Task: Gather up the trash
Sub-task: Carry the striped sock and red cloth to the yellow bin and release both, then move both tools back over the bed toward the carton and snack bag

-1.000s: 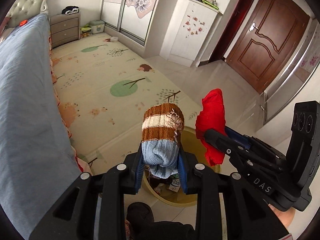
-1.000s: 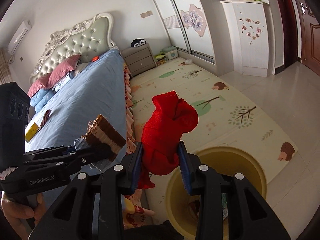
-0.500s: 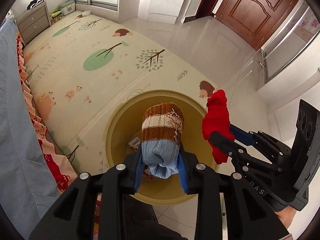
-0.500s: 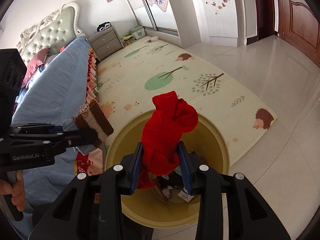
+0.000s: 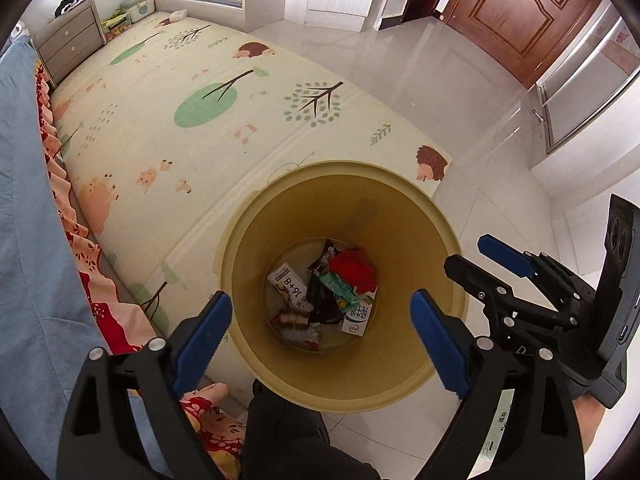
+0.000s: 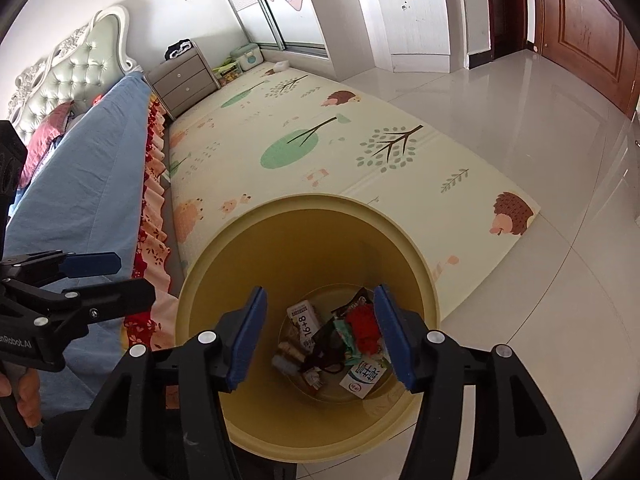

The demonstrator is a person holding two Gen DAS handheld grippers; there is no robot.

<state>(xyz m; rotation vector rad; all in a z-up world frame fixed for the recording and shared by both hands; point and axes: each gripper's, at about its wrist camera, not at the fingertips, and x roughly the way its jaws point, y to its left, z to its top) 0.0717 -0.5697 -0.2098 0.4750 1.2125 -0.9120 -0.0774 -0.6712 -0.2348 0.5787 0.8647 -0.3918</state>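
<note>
Both the left gripper (image 5: 320, 334) and right gripper (image 6: 320, 338) hung wide open and empty above the round yellow plastic bin (image 5: 400, 220), low in frame.

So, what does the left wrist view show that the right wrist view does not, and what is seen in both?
Only the left wrist view shows the right gripper from the side, open, and the glass sliding door with a metal frame.

Only the right wrist view shows the tufted green headboard, the pink pillow, and the left gripper from the side, open.

Both show the round yellow plastic bin with the crumpled red cloth and wrappers inside, the patterned cream floor mat, and the grey bedside drawers.
</note>
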